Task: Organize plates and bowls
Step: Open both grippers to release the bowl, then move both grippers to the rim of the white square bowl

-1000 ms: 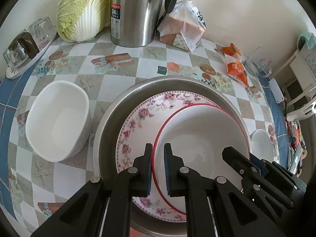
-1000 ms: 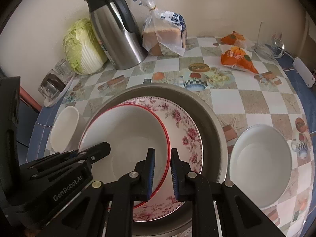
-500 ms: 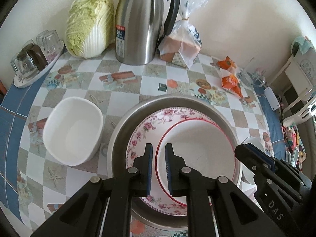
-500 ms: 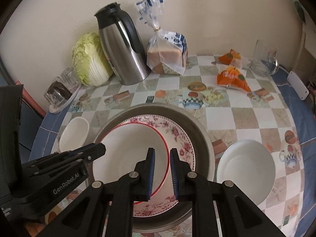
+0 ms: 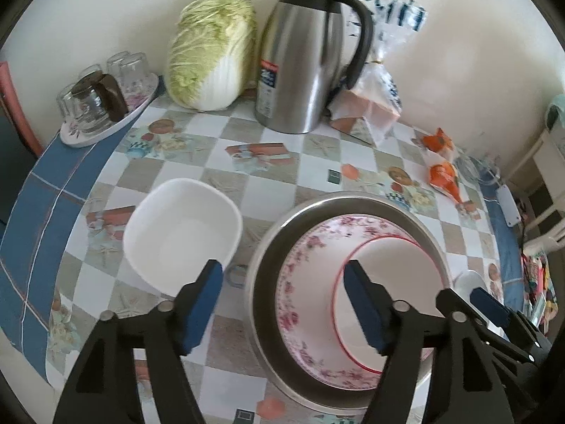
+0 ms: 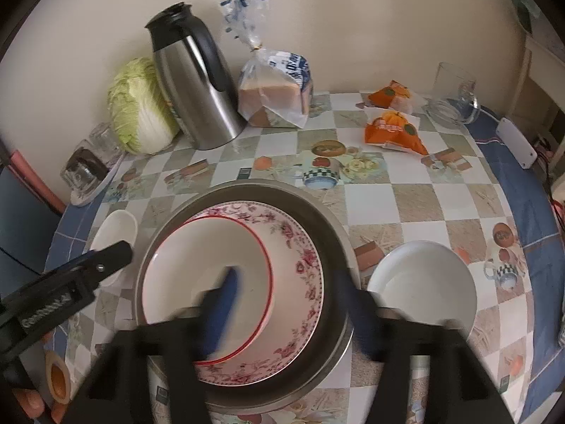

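White square bowl (image 5: 182,233) sits toward the table's (image 5: 268,180) left edge, just ahead-left of the wide-open, empty left gripper (image 5: 282,304); steel basin (image 5: 261,282) holding floral plate (image 5: 300,282) and red-rimmed bowl (image 5: 388,282) lies ahead-right. Thermos (image 5: 303,63) label unreadable.

From the right view, the right gripper (image 6: 286,311), blurred, spread wide and empty, straddles the basin's right rim; round white bowl (image 6: 420,282) lies right, nearest this hand.

Red-rimmed bowl (image 6: 208,268) nests on floral plate (image 6: 300,275) in steel basin (image 6: 332,247); white bowls (image 5: 182,236) flank it
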